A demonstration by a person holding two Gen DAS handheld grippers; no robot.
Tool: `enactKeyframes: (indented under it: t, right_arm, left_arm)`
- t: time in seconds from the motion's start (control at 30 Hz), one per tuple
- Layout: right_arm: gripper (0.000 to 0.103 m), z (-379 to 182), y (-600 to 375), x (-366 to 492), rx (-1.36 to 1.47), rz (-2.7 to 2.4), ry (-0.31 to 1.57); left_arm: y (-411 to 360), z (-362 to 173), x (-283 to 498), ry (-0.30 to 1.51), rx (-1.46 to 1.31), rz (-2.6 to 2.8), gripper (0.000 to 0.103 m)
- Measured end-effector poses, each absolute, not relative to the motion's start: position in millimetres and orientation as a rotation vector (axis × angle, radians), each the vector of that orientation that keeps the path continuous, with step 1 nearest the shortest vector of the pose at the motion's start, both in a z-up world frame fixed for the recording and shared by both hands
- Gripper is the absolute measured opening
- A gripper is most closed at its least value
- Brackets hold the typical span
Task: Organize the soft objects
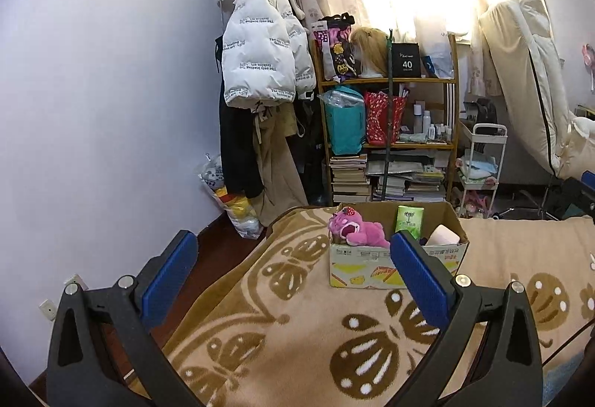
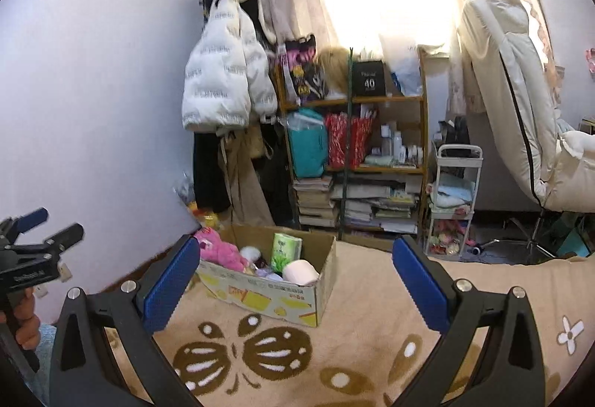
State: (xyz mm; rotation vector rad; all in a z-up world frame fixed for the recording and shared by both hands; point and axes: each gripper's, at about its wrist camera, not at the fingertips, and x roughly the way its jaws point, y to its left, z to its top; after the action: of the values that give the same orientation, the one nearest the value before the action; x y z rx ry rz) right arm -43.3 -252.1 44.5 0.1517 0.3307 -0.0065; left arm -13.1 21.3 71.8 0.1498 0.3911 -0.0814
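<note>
A cardboard box (image 1: 368, 267) stands on a beige butterfly-patterned blanket (image 1: 297, 332); it also shows in the right wrist view (image 2: 267, 297). In it lie a pink plush toy (image 1: 359, 230) (image 2: 219, 250), a green tissue pack (image 1: 409, 219) (image 2: 285, 250) and a pale pink roll (image 1: 442, 236) (image 2: 300, 272). My left gripper (image 1: 293, 262) is open and empty, held above the blanket short of the box. My right gripper (image 2: 297, 271) is open and empty, hovering before the box. The left gripper also appears at the left edge of the right wrist view (image 2: 44, 224).
A wooden shelf (image 1: 386, 143) with bags, books and bottles stands beyond the bed. A white puffer jacket (image 1: 260, 53) hangs on the wall. A white cart (image 2: 452, 198) and a pale chair (image 2: 520, 117) stand to the right. A plastic bag (image 1: 230, 198) lies on the floor.
</note>
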Motion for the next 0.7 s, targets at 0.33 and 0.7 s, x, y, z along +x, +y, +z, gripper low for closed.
enactKeyframes:
  t: [0.33,0.7]
  right_arm:
    - [0.103,41.3,-250.6,-59.2,0.163,-0.045,0.347]
    - [0.103,25.0,-244.2,-46.6,0.123,-0.08,0.388]
  left_arm:
    - [27.3,65.2,-31.2,0.372,0.141,-0.096,0.102]
    - [31.3,39.5,-10.8,0.448,0.135,-0.084,0.102]
